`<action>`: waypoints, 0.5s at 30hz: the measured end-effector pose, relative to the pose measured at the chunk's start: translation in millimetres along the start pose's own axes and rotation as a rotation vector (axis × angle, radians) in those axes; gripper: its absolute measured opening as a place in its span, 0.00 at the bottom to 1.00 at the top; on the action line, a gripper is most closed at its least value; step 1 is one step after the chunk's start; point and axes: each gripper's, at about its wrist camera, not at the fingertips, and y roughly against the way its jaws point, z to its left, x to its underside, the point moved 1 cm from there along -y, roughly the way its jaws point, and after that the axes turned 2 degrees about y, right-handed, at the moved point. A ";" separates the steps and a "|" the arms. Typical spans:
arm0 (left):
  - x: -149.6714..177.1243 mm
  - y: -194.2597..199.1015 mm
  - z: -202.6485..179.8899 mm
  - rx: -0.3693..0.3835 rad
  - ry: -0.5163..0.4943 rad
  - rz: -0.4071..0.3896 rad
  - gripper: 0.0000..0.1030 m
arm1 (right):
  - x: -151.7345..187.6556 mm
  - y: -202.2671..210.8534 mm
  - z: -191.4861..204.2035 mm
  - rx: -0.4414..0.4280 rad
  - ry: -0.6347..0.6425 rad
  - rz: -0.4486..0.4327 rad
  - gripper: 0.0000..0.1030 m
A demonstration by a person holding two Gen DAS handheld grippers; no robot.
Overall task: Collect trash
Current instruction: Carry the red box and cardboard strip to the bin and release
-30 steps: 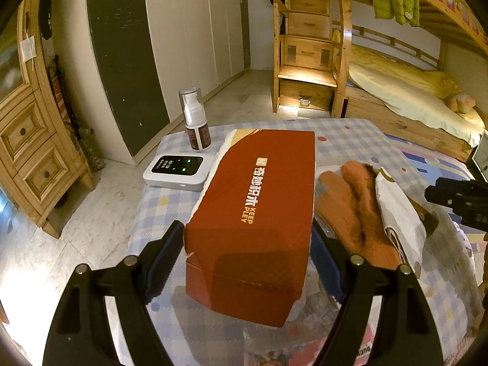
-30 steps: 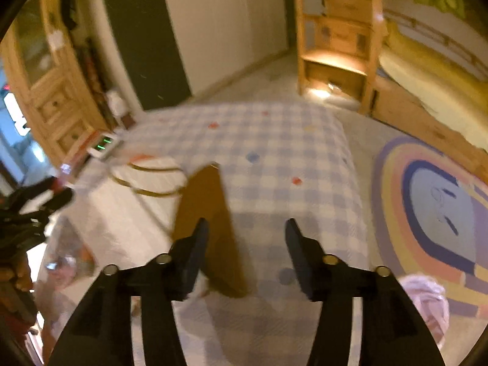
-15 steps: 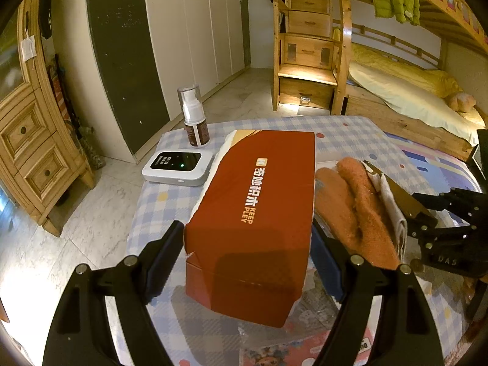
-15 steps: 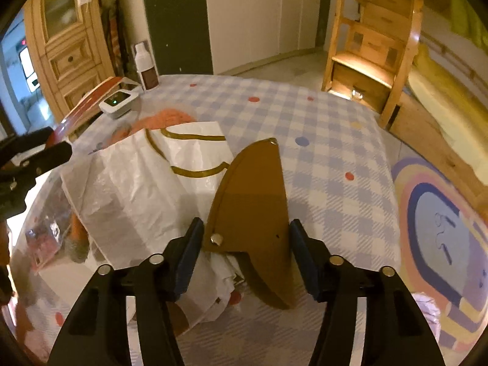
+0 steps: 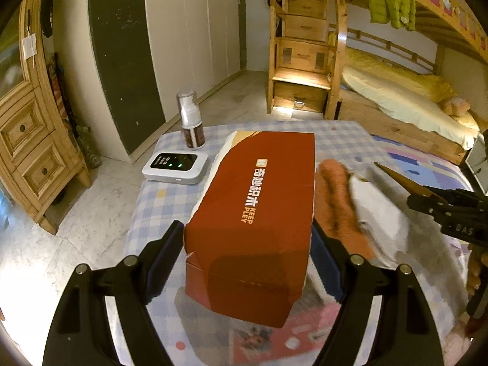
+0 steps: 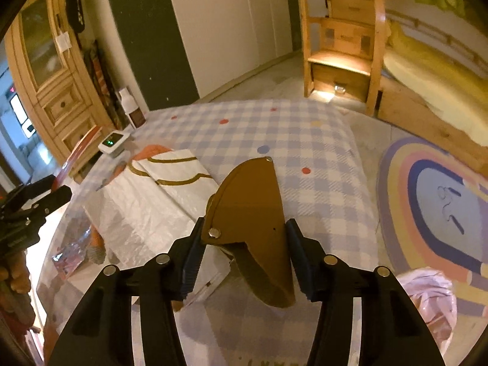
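Checked tablecloth (image 6: 305,140): far half bare, free passage there. Left side blocked by the red box (image 5: 259,213), with the white device (image 5: 175,169) and spray bottle (image 5: 190,122) at its far left corner. White bag (image 6: 158,195) and orange furry item (image 5: 338,204) fill the middle. Brown flap (image 6: 253,213) stands upright between the right gripper (image 6: 244,253) jaws.

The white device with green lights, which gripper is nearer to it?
Left. The left gripper holds the red box lying beside the white device; the right gripper is farther across the table, around the brown flap.

Matt cardboard box (image 5: 253,213), fuzzy orange cloth glove (image 5: 338,204), checked cloth table cover (image 6: 289,140).
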 end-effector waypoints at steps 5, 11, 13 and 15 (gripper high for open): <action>2.8 28.5 -22.9 0.066 -0.031 -0.022 0.75 | 2.7 36.6 1.1 0.016 -0.009 -0.060 0.51; 21.3 50.1 -87.4 0.153 -0.135 -0.023 0.75 | 32.8 92.1 -7.3 0.073 -0.062 -0.110 0.51; 26.8 53.4 -109.6 0.186 -0.164 -0.019 0.75 | 44.7 108.9 -14.2 0.099 -0.087 -0.120 0.51; 31.8 56.9 -136.7 0.221 -0.199 -0.017 0.75 | 60.3 129.6 -25.3 0.135 -0.115 -0.133 0.51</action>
